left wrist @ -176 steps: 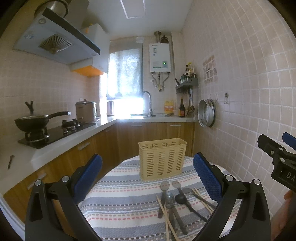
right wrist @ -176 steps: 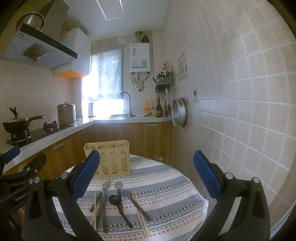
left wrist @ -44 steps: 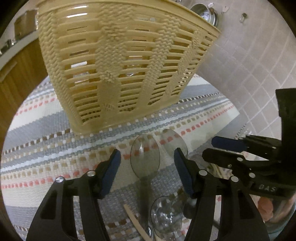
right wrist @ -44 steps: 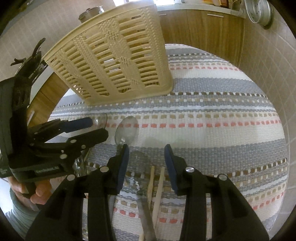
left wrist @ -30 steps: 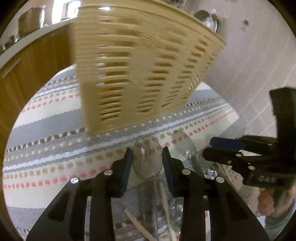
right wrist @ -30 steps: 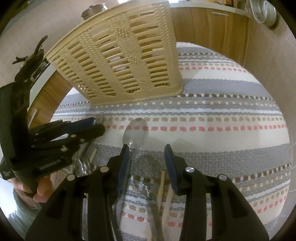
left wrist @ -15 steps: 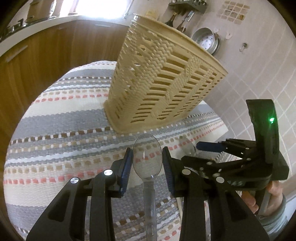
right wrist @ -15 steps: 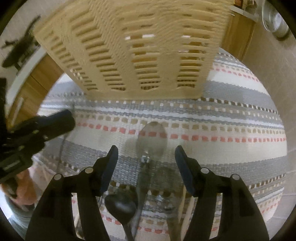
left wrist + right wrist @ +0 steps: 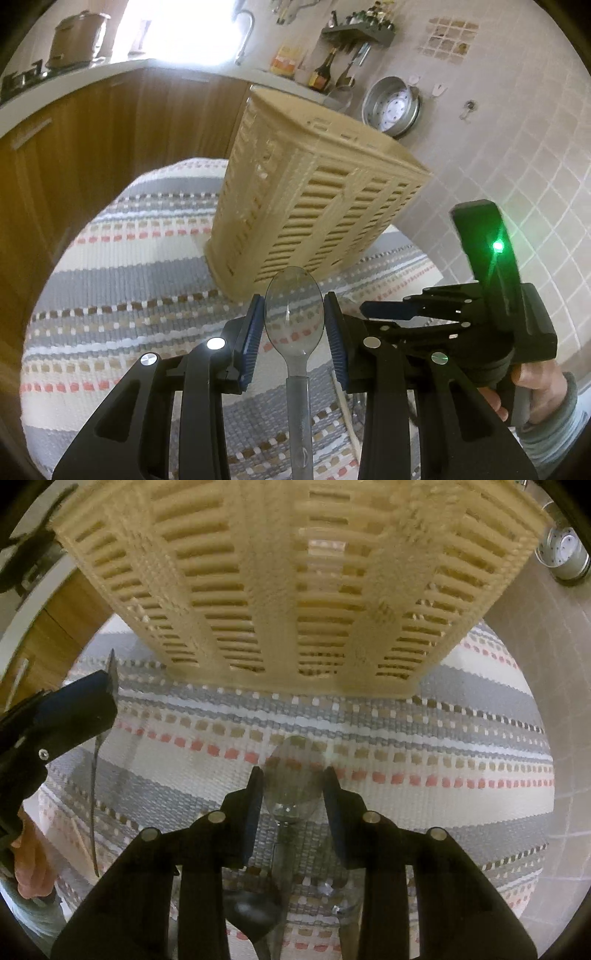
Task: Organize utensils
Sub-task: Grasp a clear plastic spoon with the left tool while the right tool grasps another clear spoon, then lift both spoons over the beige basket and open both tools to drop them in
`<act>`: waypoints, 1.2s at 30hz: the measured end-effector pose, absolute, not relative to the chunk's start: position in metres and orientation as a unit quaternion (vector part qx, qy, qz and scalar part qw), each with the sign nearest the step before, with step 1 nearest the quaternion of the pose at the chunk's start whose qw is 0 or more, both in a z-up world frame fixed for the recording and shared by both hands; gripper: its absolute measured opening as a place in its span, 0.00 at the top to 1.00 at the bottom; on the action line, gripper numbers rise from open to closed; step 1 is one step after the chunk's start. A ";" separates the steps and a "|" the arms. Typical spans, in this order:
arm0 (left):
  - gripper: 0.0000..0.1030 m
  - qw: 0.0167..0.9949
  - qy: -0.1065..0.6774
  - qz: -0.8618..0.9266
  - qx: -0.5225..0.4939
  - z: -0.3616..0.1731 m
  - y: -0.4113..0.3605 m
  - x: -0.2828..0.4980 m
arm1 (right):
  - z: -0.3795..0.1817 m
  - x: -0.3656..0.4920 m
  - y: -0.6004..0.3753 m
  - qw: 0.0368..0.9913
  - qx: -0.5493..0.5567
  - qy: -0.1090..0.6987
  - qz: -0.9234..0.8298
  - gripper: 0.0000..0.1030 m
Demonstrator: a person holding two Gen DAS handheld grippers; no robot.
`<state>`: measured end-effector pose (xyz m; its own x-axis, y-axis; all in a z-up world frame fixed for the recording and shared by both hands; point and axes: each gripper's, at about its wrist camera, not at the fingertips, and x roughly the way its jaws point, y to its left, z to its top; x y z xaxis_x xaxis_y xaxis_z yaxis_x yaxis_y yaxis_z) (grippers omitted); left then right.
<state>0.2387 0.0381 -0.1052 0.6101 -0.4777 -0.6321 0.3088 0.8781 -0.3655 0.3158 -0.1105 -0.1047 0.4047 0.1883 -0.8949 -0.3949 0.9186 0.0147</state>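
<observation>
My left gripper (image 9: 294,325) is shut on a clear plastic spoon (image 9: 294,310), bowl forward, lifted above the striped tablecloth (image 9: 110,266) in front of the beige slatted utensil basket (image 9: 314,206). My right gripper (image 9: 293,794) has closed around the bowl of a second clear spoon (image 9: 291,775) that lies on the cloth just before the basket (image 9: 295,583). A dark spoon (image 9: 251,908) and more utensils lie under the right gripper. The left gripper and its spoon's handle (image 9: 94,805) show at the left of the right wrist view.
Chopsticks (image 9: 345,410) lie on the cloth below the right gripper (image 9: 443,332). The tiled wall (image 9: 517,147) is close on the right. Wooden cabinets (image 9: 92,140) and a counter run behind the round table.
My left gripper has risen and pulled back with its spoon. My right gripper has narrowed from open to closed on the second clear spoon's bowl and moved nearer the basket.
</observation>
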 end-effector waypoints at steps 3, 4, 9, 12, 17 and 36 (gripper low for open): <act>0.69 0.898 0.366 -0.220 -0.108 -0.096 0.039 0.232 | -0.084 0.301 -0.107 0.852 -0.108 0.477 0.185 0.71; 0.69 0.901 0.360 -0.218 -0.107 -0.093 0.042 0.229 | -0.077 0.295 -0.108 0.859 -0.108 0.465 0.186 0.71; 0.70 0.914 0.323 -0.217 -0.114 -0.072 0.043 0.213 | -0.041 0.261 -0.117 0.894 -0.119 0.391 0.182 0.71; 0.69 0.924 0.301 -0.210 -0.108 -0.058 0.042 0.203 | -0.025 0.234 -0.131 0.908 -0.111 0.358 0.185 0.71; 0.69 0.943 0.249 -0.200 -0.090 -0.025 0.035 0.186 | 0.009 0.214 -0.161 0.935 -0.076 0.287 0.193 0.71; 0.70 0.986 0.038 -0.158 -0.048 0.071 0.010 0.243 | 0.097 0.288 -0.210 0.993 0.022 0.011 0.113 0.71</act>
<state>0.2432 0.0099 0.0707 0.9474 -0.3147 -0.0589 0.3075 0.9456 -0.1063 0.2883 -0.2099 0.0971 0.9740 0.2257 -0.0170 -0.2248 0.9733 0.0465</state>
